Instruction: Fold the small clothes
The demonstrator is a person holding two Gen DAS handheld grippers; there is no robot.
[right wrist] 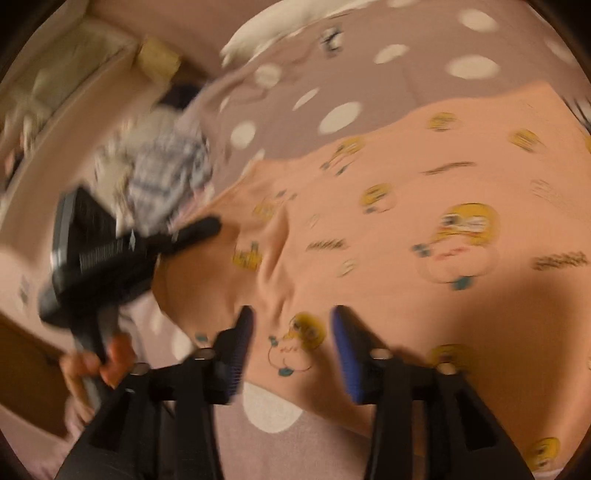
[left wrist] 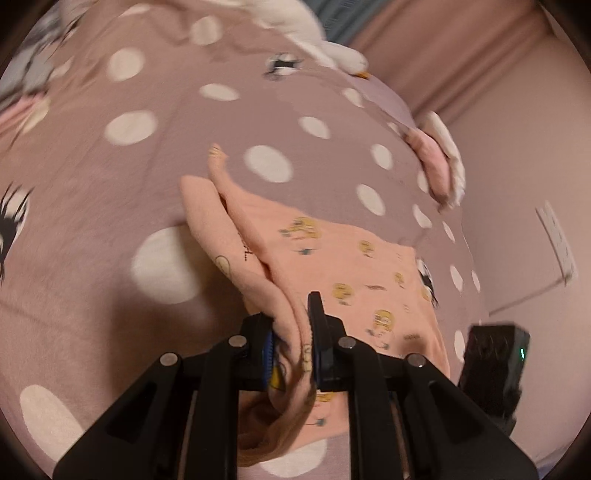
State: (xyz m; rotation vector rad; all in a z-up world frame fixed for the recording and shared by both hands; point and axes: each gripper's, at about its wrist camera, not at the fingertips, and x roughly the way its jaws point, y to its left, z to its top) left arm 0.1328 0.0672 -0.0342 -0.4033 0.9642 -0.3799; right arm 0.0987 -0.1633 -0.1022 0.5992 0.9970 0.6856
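Observation:
A small peach garment [left wrist: 343, 273] printed with yellow cartoon figures lies on a mauve bedspread with white dots [left wrist: 129, 129]. My left gripper [left wrist: 293, 332] is shut on a bunched fold of the garment near its edge. In the right wrist view the same garment [right wrist: 406, 229] lies spread flat. My right gripper [right wrist: 291, 332] is open just above the garment's near edge, with nothing between its fingers. The left gripper [right wrist: 207, 227] shows there at the left, held by a hand, its tip on the garment's left edge.
A folded pink and white cloth [left wrist: 439, 162] lies near the bed's right edge. A checked garment [right wrist: 162, 177] lies crumpled by the bed's left edge. White cloth [left wrist: 295, 22] sits at the far side. A wall [left wrist: 517, 184] stands beyond the bed.

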